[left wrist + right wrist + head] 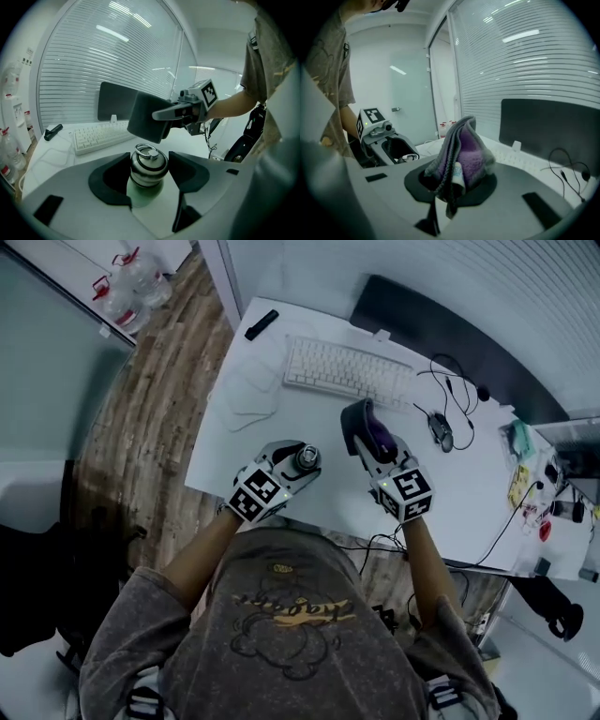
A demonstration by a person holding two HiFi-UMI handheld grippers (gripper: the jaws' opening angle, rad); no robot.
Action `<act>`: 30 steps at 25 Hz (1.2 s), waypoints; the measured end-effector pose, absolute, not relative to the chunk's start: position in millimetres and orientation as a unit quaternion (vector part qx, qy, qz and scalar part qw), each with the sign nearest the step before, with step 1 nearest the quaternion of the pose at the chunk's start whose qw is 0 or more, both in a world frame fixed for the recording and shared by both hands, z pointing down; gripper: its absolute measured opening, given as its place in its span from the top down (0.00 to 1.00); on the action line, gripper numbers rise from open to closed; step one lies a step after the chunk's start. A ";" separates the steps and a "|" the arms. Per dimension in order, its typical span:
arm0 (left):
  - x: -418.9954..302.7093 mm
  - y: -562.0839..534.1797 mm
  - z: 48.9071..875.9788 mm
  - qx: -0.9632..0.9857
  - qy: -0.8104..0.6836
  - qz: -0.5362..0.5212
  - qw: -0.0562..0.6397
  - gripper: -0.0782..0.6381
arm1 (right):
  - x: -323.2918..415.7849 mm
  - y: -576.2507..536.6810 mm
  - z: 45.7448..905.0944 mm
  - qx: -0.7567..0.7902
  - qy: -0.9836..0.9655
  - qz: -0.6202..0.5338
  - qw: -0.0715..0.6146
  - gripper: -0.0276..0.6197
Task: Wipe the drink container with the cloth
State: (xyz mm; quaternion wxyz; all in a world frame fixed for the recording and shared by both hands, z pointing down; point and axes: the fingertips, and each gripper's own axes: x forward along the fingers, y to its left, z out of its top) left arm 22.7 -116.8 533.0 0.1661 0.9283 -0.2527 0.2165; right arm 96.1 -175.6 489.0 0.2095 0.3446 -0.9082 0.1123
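The jaws of the left gripper (149, 158) squeeze the one bottle (147, 174) by the desk's (281, 427) front edge, I think to keep it steady for wiping. Near it, the jaws of the right gripper (452, 180) pinch the one folded cloth (465, 149), sticking out ready to rub. Farther back lies one keyboard (349, 368).

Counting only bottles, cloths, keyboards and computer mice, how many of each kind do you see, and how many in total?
Bottle: 1
Cloth: 1
Keyboard: 1
Mouse: 1
Total: 4
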 end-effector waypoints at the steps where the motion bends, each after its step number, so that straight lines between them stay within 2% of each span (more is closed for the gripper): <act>1: 22.6 -116.8 532.9 0.928 -0.254 0.213 0.169 0.52 | 87.5 -179.6 492.7 0.319 -0.916 0.102 0.220 0.87; 13: 21.4 -116.9 531.9 0.925 -0.269 0.197 0.185 0.52 | 12.6 -192.6 552.2 0.027 -0.933 -0.046 0.355 0.87; 30: 21.3 -117.1 532.3 0.922 -0.280 0.180 0.199 0.52 | -10.2 -167.3 596.1 -0.220 -0.877 -0.141 0.404 0.88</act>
